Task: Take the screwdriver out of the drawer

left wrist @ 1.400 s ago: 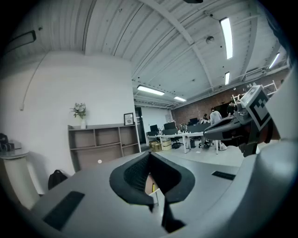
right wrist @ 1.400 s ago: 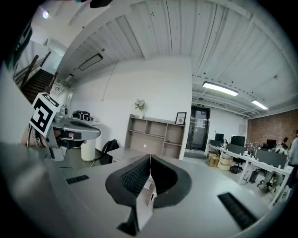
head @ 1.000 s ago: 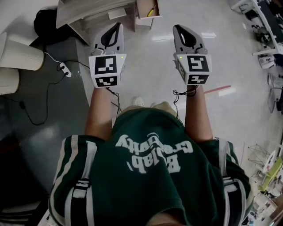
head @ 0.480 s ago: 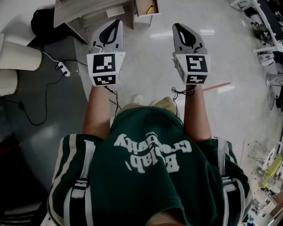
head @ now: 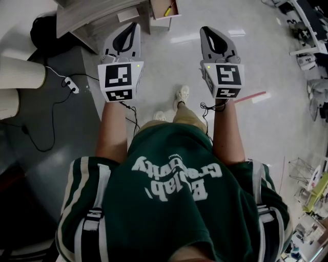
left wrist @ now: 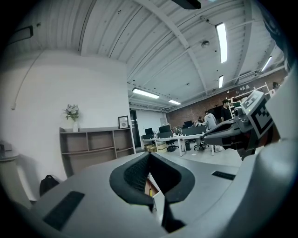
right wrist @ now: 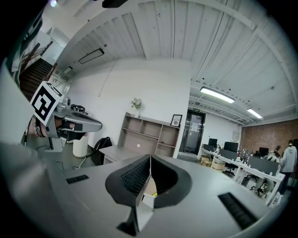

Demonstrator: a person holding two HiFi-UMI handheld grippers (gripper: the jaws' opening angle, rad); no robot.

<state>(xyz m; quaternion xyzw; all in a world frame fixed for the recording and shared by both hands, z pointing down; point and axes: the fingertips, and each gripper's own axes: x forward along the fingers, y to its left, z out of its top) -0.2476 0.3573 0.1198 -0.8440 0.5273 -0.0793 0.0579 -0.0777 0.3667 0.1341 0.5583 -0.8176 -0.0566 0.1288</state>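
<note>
A small open drawer [head: 156, 10] stands on the floor at the top of the head view, with a yellow screwdriver [head: 168, 9] lying inside. My left gripper [head: 134, 26] and right gripper [head: 205, 30] are held side by side and level, pointing towards it from well short, both shut and empty. In the left gripper view the pads [left wrist: 135, 174] meet at the tip of the left gripper [left wrist: 149, 157], and the screwdriver [left wrist: 150, 191] shows as a yellow sliver below them. The right gripper [right wrist: 150, 159] also shows closed pads, with the drawer [right wrist: 148, 201] beyond.
A pale desk [head: 92, 18] stands left of the drawer, with a black bag [head: 43, 30], two white cylinders [head: 20, 71] and a power strip [head: 72, 84] on a cable nearby. A red tape strip [head: 251, 97] lies on the floor. My shoe [head: 182, 93] is forward.
The drawer and desk have slid up the head view as the person steps forward; one shoe now shows ahead. Both grippers keep the same pose and stay shut.
</note>
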